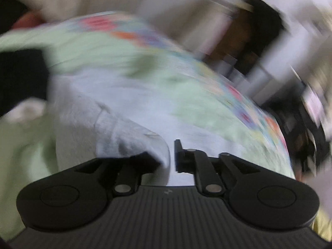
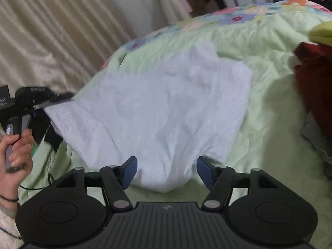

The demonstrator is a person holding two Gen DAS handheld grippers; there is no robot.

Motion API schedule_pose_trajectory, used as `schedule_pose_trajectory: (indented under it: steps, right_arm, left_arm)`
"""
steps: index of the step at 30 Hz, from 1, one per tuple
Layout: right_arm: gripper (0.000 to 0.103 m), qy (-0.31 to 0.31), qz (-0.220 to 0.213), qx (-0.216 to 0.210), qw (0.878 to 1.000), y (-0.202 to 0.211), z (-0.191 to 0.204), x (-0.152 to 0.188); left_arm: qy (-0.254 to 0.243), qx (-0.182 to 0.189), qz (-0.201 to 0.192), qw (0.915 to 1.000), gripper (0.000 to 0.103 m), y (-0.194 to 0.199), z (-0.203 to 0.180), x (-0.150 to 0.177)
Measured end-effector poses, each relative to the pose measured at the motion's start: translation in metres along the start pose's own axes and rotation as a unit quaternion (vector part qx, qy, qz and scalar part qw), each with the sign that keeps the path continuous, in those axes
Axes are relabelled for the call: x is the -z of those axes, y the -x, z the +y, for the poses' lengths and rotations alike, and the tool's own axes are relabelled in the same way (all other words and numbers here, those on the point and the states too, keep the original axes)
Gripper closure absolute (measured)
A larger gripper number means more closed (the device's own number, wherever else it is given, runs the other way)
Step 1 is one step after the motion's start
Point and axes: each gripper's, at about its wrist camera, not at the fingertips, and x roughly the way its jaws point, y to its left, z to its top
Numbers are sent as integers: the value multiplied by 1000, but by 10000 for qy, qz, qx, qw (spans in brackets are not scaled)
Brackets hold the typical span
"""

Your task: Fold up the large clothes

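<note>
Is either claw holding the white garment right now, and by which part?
Right claw is open, holding nothing. Left claw has the white garment draped over one finger; grip unclear.

A fuzzy white cloth garment lies on a matt, wrinkled pale-green floral cotton bedspread; glossy cream curtains at 10 o'clock.

Your bed wears a pale green cover with a flowered border. On it lie the white garment, spread mid-bed, and a dark red cloth at the right edge.
</note>
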Motion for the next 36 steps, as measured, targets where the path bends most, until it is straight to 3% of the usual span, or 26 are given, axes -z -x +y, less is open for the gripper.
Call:
schedule_pose_trajectory:
  steps: [1, 3, 6, 7, 8, 10, 13, 15, 17, 18, 22, 24, 26, 28, 29, 30, 33, 34, 36]
  right_arm:
    - [36, -53, -2, 94, 9999, 4, -7, -1]
    - [36, -175, -29, 302, 9994, 14, -17, 4]
    - [36, -516, 83, 555, 9971, 24, -39, 13]
    - [36, -592, 79, 575, 9966, 27, -44, 15]
    - [36, -635, 57, 570, 9963, 30, -48, 16]
    - [36, -588, -60, 453, 9972, 34, -51, 17]
    - [37, -488, -284, 222, 9982, 35, -48, 11]
    - [37, -438, -371, 192, 9982, 34, -45, 8]
    - [37, -288, -528, 232, 9979, 31, -37, 3]
    - [36, -145, -564, 235, 9980, 28, -32, -1]
    - [35, 796, -601, 417, 9941, 8, -7, -17]
    - [33, 1154, -542, 505, 9906, -8, 1, -20]
    - [33, 1366, -346, 639, 9880, -32, 6, -22]
    - [42, 1572, -120, 804, 9842, -54, 10, -22]
    - [77, 1616, -62, 831, 9833, -60, 11, -24]
    - [96, 1612, -32, 841, 9833, -69, 12, -28]
    - [98, 1417, -329, 861, 9856, -55, 13, -38]
    - [98, 1552, -544, 1171, 9794, -39, 20, -38]
    - [98, 1748, -543, 1762, 9672, -22, 30, -30]
  left_arm:
    - [-539, 210, 425, 9974, 71, -21, -33, 15]
    - [-1411, 414, 1376, 9795, 71, -60, -85, 57]
    - [-1418, 634, 2270, 9614, 71, -92, -101, 97]
    - [-1324, 596, 2415, 9595, 71, -95, -98, 99]
    - [-1179, 704, 2300, 9635, 69, -89, -92, 91]
    - [-845, 1004, 2135, 9681, 43, -77, -73, 72]
    - [-623, 1181, 1947, 9717, 41, -63, -53, 47]
    - [-275, 1439, 1435, 9787, 36, -45, -16, 13]
    - [231, 1631, 832, 9828, 15, -25, 26, -1]
    - [325, 1533, 786, 9845, 1, -28, 40, 2]
    - [698, 1136, 606, 9892, 1, -41, 93, 11]
    - [680, 642, 1054, 9900, 1, -63, 109, 20]
    - [665, 606, 1234, 9883, 1, -73, 109, 22]
    - [640, 690, 1319, 9868, 1, -80, 104, 24]
    - [595, 688, 1323, 9870, 1, -80, 102, 25]
    - [551, 686, 1328, 9872, 1, -79, 100, 26]
    - [496, 724, 1304, 9876, 1, -79, 97, 29]
    - [528, 851, 1344, 9858, 1, -80, 97, 30]
    - [543, 1073, 1450, 9821, 1, -82, 97, 31]
